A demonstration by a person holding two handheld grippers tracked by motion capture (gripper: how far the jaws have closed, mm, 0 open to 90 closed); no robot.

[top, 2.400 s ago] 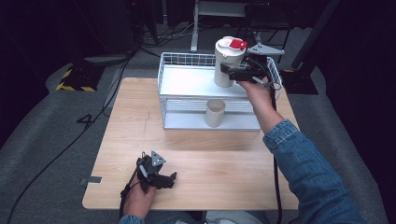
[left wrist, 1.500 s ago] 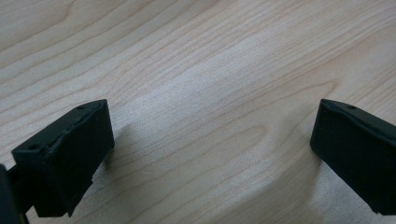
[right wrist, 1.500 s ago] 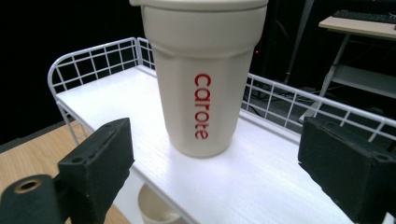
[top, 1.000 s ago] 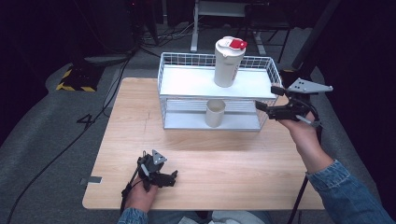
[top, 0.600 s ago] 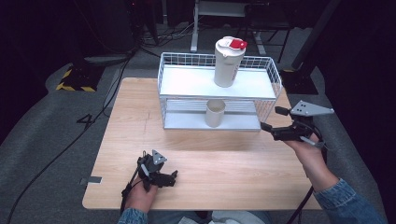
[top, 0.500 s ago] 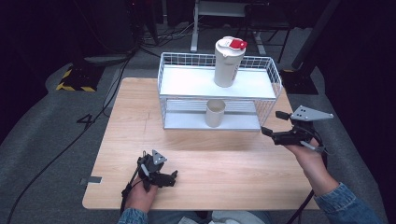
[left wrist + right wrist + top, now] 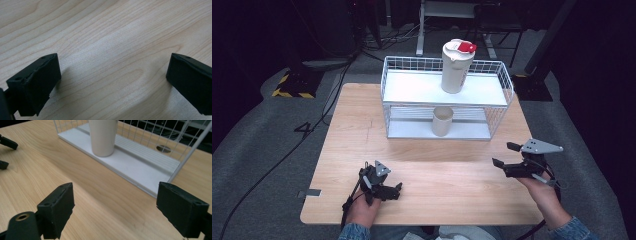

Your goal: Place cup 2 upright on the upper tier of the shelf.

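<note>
A white canister with a red lid (image 7: 456,65) stands on the top shelf of a white wire rack (image 7: 502,80) at the table's far side. A beige cup (image 7: 442,120) stands on the rack's lower shelf (image 7: 140,167), and this cup (image 7: 103,136) shows close up in the right gripper view. My right gripper (image 7: 506,155) hovers open over the table's right side, in front of the rack, with nothing between its jaws. My left gripper (image 7: 388,190) rests open near the front left of the wooden table (image 7: 452,180), its jaws spread over bare wood (image 7: 112,62).
Grey carpet surrounds the table, with cables (image 7: 307,135) trailing at the left and a yellow-black striped mat (image 7: 292,85) at the back left. The left gripper's jaw tips (image 7: 6,143) show at the far left of the right gripper view.
My right gripper let go of the canister on the top shelf and drew back down and toward the front right. The left gripper has stayed still.
</note>
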